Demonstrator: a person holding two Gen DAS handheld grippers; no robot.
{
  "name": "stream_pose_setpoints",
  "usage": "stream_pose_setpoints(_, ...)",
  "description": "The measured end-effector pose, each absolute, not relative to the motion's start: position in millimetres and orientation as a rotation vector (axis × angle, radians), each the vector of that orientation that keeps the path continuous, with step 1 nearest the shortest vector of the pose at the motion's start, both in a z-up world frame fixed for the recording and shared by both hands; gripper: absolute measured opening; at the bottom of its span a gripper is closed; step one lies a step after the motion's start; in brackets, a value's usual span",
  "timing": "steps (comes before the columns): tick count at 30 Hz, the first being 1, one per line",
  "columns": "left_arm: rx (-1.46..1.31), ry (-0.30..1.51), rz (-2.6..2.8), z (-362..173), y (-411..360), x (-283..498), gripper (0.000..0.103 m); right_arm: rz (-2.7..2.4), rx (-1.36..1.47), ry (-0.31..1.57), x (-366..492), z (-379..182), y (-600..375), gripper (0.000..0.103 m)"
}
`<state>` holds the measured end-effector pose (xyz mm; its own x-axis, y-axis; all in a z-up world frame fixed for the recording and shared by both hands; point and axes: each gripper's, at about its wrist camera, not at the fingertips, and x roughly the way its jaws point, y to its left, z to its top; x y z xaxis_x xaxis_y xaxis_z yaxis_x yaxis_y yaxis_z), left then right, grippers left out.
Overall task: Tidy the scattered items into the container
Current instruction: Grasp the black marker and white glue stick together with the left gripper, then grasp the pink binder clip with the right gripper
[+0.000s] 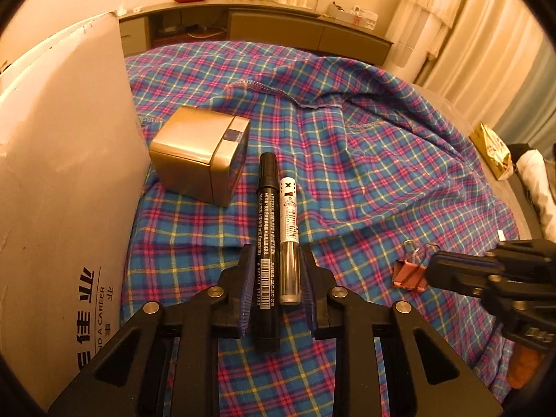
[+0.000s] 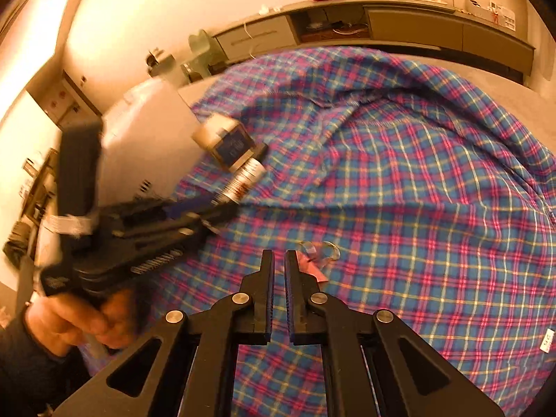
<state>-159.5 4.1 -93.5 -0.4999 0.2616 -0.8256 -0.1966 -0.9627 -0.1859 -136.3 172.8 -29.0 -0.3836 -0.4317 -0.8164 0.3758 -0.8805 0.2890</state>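
Note:
My left gripper [image 1: 276, 260] is shut on a black marker [image 1: 267, 229] and a clear lead tube [image 1: 289, 239], held side by side between its fingers above the plaid cloth [image 1: 382, 160]. A gold tin box [image 1: 199, 158] lies just ahead on the cloth. The cardboard box [image 1: 62, 180] stands at the left. A pink binder clip [image 1: 410, 272] lies to the right, touching the right gripper's tips. In the right wrist view my right gripper [image 2: 279, 264] is nearly shut with a narrow empty gap, and the binder clip [image 2: 314, 264] lies just right of its tips.
A low cabinet [image 1: 278, 24] runs along the far wall with small items on top. A gold packet [image 1: 493, 153] lies at the cloth's right edge. The left gripper and hand [image 2: 132, 229] fill the left of the right wrist view.

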Motion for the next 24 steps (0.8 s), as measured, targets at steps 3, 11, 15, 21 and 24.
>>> stream_pose_setpoints(3,-1.386,-0.114,2.497,-87.4,5.9,-156.6,0.026,-2.297,1.361,-0.025,-135.6,-28.5,176.7,0.009)
stream_pose_setpoints(11,-1.343,-0.041,2.452,-72.9,22.1,-142.5,0.026,-2.321,1.396,-0.021,-143.3,-28.9,192.0,0.014)
stream_pose_setpoints(15,-1.359,-0.025,2.411,-73.8,27.9,-134.5,0.026,-2.288,1.464,-0.158,-150.4,-37.1,205.2,0.014)
stream_pose_setpoints(21,-1.389,0.013,2.389,-84.0,28.8,-129.2,0.026,-2.195,1.491,-0.236,-150.6,-39.1,205.4,0.015)
stream_pose_setpoints(24,-1.396,0.006,2.384,-87.0,26.0,-127.8,0.026,-2.176,1.468,-0.214,-147.9,-36.2,197.9,0.024)
